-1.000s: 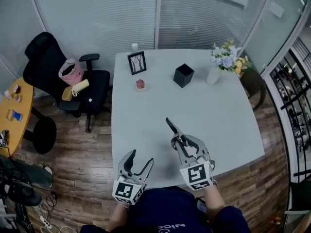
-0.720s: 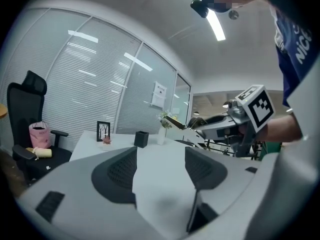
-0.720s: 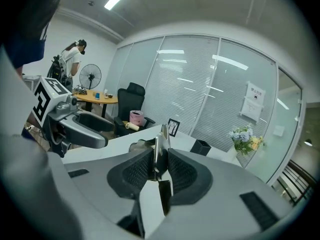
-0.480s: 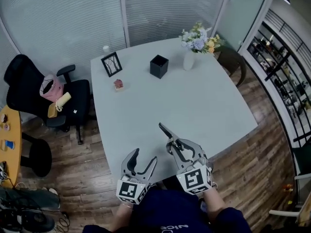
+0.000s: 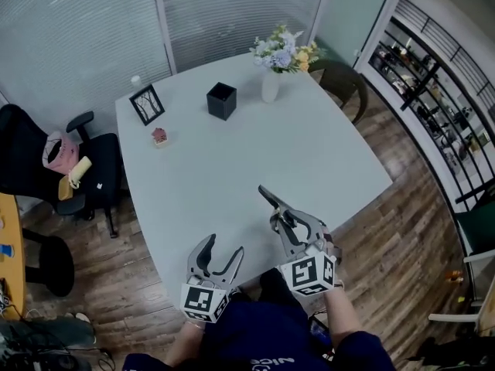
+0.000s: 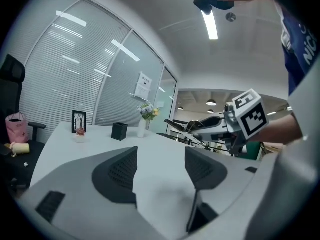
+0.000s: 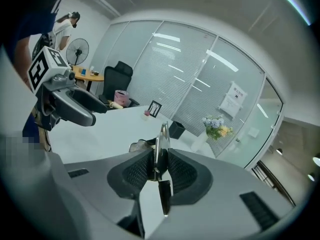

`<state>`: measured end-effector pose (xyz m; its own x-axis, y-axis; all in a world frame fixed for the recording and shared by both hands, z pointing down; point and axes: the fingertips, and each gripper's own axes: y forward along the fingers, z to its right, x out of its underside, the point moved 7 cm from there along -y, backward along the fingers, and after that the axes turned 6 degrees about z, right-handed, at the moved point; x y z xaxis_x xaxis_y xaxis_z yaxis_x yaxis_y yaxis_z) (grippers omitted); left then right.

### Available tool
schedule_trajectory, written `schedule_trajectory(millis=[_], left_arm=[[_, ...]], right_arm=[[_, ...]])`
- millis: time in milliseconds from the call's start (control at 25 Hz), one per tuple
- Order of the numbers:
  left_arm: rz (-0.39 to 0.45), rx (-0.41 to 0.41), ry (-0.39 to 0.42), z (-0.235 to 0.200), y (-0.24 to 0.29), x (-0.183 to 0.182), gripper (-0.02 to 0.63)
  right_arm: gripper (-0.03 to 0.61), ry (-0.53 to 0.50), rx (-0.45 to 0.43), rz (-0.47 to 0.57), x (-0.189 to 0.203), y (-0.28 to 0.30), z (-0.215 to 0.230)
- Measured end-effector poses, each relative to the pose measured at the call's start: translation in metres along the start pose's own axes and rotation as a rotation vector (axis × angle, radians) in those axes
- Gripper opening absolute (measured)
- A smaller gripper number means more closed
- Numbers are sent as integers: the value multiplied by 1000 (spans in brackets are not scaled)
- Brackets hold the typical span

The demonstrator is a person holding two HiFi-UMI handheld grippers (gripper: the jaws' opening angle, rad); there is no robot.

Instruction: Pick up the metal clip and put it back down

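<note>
The metal clip (image 5: 274, 205) in the head view is held up over the near side of the smooth pale table (image 5: 255, 137), pinched in the right gripper (image 5: 286, 221). In the left gripper view, the left gripper (image 6: 160, 160) stands wide with nothing between its bumpy black pads (image 6: 120, 171). In the right gripper view, the jaws squeeze close on the thin, flat, shiny clip, and its slick sides could slip or twist, so it might drop if the squeeze gets loose.

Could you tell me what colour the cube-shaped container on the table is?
The container is black, clearest in the head view.
</note>
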<state>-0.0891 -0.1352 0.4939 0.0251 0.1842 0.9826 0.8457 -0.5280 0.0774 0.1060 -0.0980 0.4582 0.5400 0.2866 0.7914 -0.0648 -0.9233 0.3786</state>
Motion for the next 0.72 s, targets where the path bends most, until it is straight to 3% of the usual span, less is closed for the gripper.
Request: schedule_trajectory(millis=[240, 720], left_arm=[[-32, -11, 33, 12, 32, 3, 290], [-11, -110, 66, 36, 86, -4, 290]], right_arm=[[104, -42, 31, -57, 38, 8, 43], [104, -16, -26, -121, 108, 47, 122]])
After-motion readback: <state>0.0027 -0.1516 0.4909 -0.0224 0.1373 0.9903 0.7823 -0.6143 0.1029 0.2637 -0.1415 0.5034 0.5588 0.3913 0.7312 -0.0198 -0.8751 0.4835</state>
